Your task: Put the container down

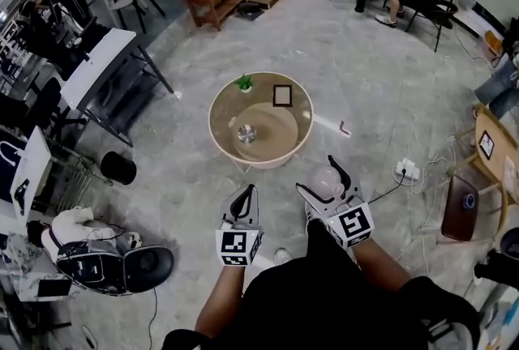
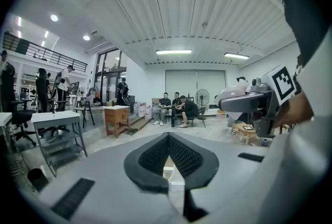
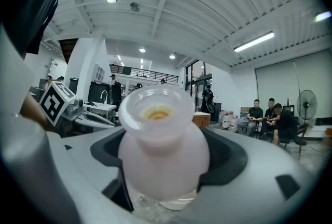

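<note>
Right hand-held gripper (image 1: 321, 177) pinches the container (image 3: 163, 155) aloft, short of the round counter's (image 1: 217, 107) near edge, with open floor (image 1: 182, 194) between them. Left hand-held gripper (image 1: 242, 193) pressed together, empty.

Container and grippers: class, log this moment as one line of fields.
right gripper: shut on container | left gripper: shut, empty | container: held short of round table, not yet down

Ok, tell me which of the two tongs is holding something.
The right tongs: they are clamped on a pale pink container. The left tongs are closed with nothing between them.
</note>
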{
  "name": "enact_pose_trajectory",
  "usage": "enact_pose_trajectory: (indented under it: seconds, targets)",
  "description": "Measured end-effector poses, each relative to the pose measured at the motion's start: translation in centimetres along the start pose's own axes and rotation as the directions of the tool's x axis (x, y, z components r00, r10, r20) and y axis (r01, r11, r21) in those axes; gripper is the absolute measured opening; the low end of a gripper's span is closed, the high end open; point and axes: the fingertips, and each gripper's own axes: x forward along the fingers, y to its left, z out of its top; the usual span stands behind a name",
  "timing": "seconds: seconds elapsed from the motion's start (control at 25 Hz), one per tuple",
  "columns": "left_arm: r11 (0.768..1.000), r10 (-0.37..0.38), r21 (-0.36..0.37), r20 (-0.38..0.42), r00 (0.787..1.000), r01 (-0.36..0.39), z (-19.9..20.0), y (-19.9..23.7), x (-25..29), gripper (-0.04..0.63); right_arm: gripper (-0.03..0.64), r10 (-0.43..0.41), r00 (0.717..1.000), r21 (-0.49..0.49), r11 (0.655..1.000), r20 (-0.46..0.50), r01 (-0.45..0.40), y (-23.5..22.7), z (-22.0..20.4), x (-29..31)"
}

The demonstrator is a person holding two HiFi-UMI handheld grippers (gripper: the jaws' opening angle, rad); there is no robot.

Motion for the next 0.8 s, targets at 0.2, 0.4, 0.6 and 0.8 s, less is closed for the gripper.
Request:
enact_pose_trajectory:
  seconds: [0.2,0.4,0.6,0.8]
  targets:
    - [0.999,0.031,-0.011,-0.038,0.999,-0.031,0.1,1.6,4.1,-0.008,0.408,0.036,0.999,0.001,0.999,0.002,-0.036,-3.0,-0.8,3.8]
    - [0.997,0.061,-0.04,-0.046,0.997,-0.063,0.6,2.2,10.0,-0.008,0.408,0.063,0.998,-0.011,0.998,0.002,-0.063,-8.1,-1.8,7.2]
    - [0.992,0.116,-0.039,-0.053,0.992,-0.118,1.9,3.0,14.3,-0.008,0.408,0.121,0.992,0.008,0.993,-0.025,-0.121,-12.1,-2.5,10.6]
    - [0.984,0.17,-0.043,-0.056,0.984,-0.172,2.2,3.4,18.4,-0.008,0.408,0.182,0.983,0.002,0.983,-0.03,-0.182,-15.6,-3.7,13.7]
